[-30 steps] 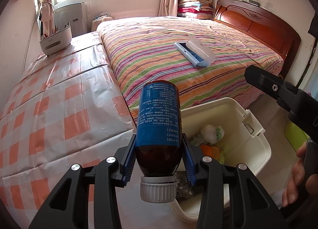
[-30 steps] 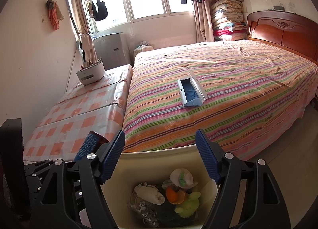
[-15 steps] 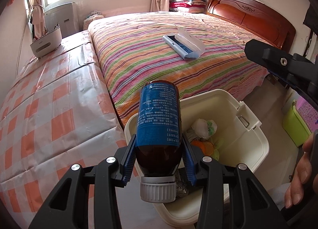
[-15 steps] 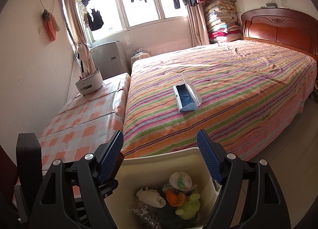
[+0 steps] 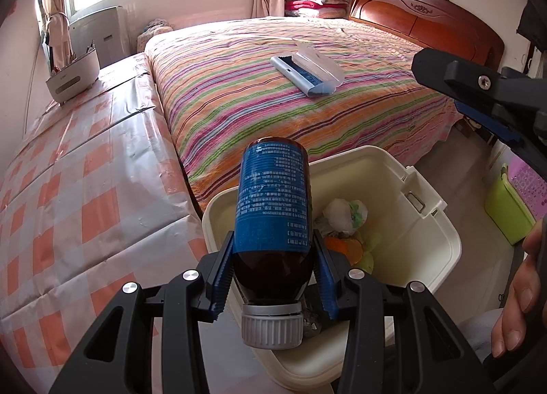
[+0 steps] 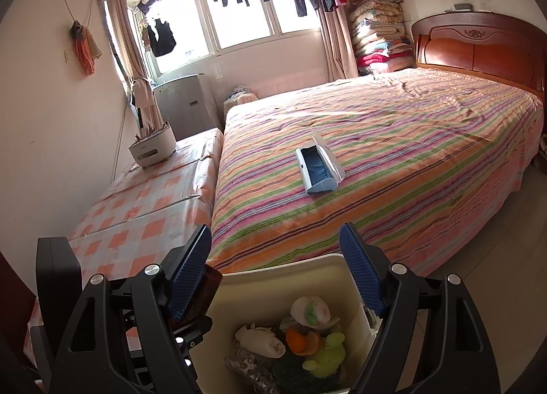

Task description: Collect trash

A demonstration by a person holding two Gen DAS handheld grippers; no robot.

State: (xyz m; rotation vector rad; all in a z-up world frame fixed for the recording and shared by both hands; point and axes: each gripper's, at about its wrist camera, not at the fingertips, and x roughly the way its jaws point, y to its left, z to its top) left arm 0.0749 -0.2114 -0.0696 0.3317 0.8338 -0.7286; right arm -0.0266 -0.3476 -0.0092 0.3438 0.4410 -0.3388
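A brown bottle (image 5: 271,195) with a blue label and a grey cap is clamped in my left gripper (image 5: 273,240), cap end toward the camera. It hangs over the near left rim of a cream plastic bin (image 5: 434,223). Crumpled paper, orange peel and other scraps (image 5: 345,213) lie in the bin. My right gripper (image 6: 275,233) is open above the bin (image 6: 273,277) with nothing pressed between its blue pads. A brown edge of the bottle (image 6: 210,288) shows behind its left finger.
A striped bed (image 5: 342,120) fills the far side, with a blue and white case (image 5: 307,69) lying on it. On the left a checked cover (image 5: 85,189) carries a white holder (image 5: 73,78). A green box (image 5: 509,209) stands on the floor at right, near a hand (image 5: 516,298).
The left gripper and its bottle have drifted further over the bin, which now lies more under the bottle. The right gripper's jaws stand slightly wider and its view has tipped up a little.
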